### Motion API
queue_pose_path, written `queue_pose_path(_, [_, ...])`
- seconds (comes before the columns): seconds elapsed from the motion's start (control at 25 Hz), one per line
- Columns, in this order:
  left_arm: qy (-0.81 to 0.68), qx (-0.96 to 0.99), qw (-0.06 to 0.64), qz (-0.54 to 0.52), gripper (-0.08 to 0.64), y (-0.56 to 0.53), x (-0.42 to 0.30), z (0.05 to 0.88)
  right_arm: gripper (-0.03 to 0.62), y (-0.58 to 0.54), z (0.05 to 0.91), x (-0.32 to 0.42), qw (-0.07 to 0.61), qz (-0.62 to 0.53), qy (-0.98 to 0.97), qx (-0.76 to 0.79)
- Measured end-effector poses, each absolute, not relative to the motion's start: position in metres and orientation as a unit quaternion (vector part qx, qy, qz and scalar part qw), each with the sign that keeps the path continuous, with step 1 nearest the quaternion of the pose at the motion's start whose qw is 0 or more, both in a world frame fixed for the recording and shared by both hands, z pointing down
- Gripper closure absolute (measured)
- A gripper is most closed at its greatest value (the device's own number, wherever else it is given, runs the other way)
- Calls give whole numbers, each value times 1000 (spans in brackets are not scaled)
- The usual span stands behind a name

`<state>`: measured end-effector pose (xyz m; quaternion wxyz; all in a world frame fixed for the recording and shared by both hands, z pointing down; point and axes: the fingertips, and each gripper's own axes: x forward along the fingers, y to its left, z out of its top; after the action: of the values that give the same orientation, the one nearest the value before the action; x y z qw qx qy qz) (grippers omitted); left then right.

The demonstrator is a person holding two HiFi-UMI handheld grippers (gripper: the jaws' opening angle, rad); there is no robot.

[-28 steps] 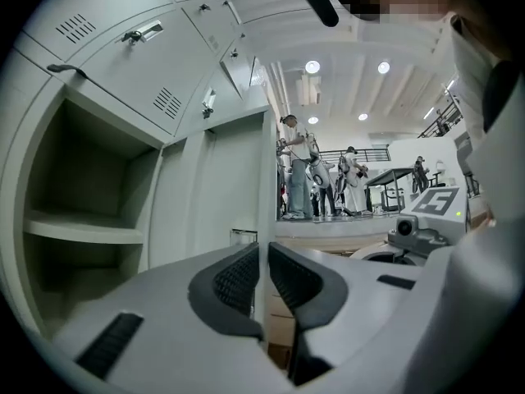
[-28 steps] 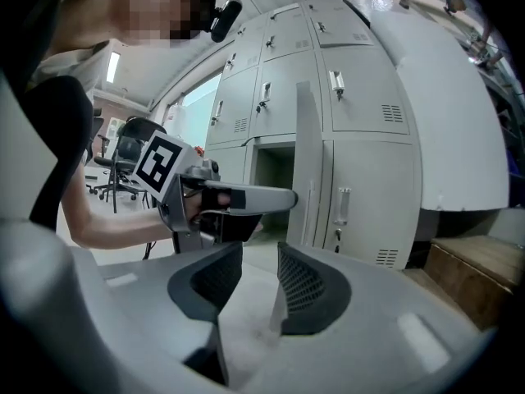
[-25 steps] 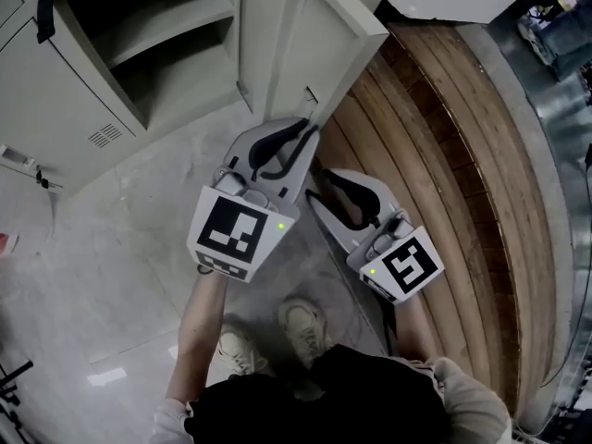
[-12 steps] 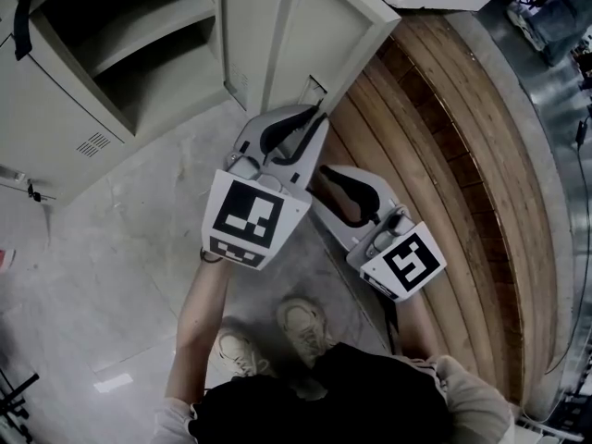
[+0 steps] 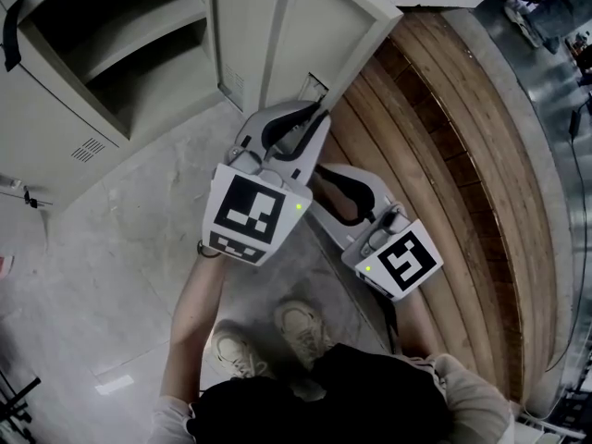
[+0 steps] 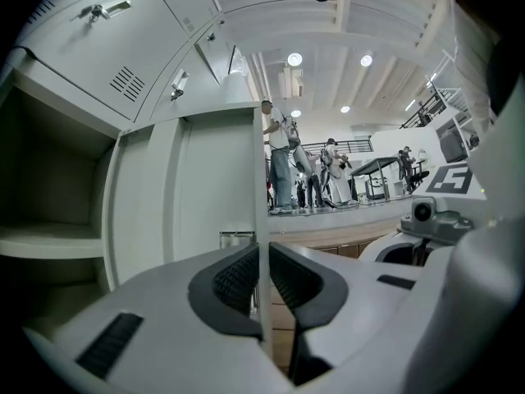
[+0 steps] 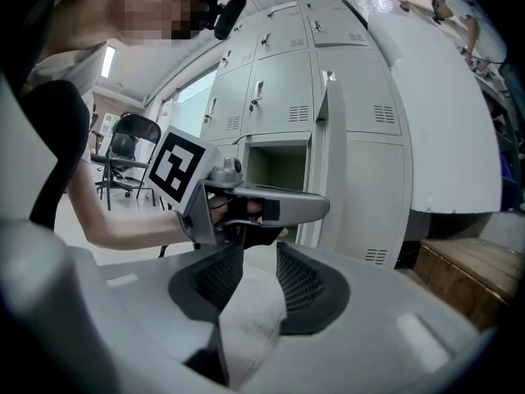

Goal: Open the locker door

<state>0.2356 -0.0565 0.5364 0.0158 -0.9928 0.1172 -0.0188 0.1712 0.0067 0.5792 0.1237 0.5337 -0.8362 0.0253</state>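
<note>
Pinched edge of open pale-grey metal locker door (image 5: 319, 40) in left gripper (image 6: 261, 257), narrowed empty right gripper's (image 7: 256, 255) parted jaws slightly alongside.

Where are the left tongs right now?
Head view, centre: left tongs clamped on the open locker door's free edge, right tongs just below it, open.
</note>
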Motion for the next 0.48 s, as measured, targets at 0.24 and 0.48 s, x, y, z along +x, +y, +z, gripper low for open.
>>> queue_pose_path(0.24, [121, -993, 10, -15, 512, -57, 235, 536, 471, 8, 576, 174, 122, 23, -837, 532])
queue_pose_path(0.48, [128, -992, 12, -13, 512, -57, 235, 536, 471, 9, 576, 174, 120, 22, -839, 531])
